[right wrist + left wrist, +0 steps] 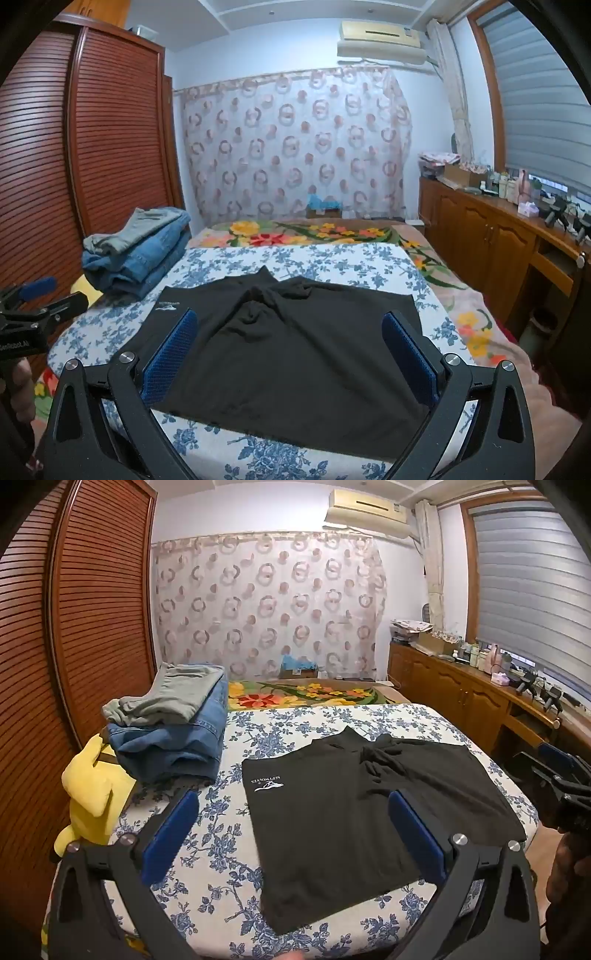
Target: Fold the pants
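Black pants (332,830) (288,350) lie folded in a flat rectangle on the blue-flowered sheet (221,849) (258,454), with a white logo toward their left and bunched fabric at the far edge. My left gripper (291,805) hovers open above the pants' left half, nothing between its blue pads (170,834). My right gripper (290,325) also hangs open, above the middle of the pants, its pads (410,358) wide apart and touching nothing. Each gripper shows at the edge of the other's view: the right gripper (565,790) and the left gripper (37,299).
A stack of folded jeans and grey pants (173,723) (136,247) sits at the bed's far left. A yellow plush toy (92,790) lies beside it. A wooden wardrobe (74,627) stands left, a cluttered cabinet (480,686) right. A flowered blanket (314,230) covers the far bed.
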The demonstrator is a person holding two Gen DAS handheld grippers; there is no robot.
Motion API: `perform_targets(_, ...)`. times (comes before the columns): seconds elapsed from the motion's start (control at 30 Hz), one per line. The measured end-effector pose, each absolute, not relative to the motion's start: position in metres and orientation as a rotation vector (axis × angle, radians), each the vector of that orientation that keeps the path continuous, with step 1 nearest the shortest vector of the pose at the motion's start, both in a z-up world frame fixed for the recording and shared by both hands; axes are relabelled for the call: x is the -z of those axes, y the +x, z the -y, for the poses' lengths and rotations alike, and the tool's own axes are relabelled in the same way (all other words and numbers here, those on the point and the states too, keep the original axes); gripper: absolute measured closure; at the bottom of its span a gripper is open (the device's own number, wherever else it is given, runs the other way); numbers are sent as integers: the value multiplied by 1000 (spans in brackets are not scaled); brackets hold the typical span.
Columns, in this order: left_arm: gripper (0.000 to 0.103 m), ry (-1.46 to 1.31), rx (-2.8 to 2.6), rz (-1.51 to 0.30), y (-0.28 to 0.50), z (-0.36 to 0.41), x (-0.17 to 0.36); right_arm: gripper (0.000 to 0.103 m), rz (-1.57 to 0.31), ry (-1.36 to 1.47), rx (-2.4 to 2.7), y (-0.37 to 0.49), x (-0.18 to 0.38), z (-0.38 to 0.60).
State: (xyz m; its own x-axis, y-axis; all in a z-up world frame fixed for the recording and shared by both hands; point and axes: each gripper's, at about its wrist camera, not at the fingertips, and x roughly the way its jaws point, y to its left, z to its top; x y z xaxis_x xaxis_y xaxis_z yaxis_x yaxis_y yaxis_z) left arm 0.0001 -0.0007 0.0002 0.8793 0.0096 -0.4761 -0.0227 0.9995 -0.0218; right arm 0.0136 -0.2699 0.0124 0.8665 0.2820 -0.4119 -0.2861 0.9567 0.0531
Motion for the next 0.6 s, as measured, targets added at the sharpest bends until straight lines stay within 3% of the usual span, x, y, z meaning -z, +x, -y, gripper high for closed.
perform_targets(0.6, 0, -41, -13, -497, 0, 0, 0, 1, -424, -6, -302, 12, -12, 269)
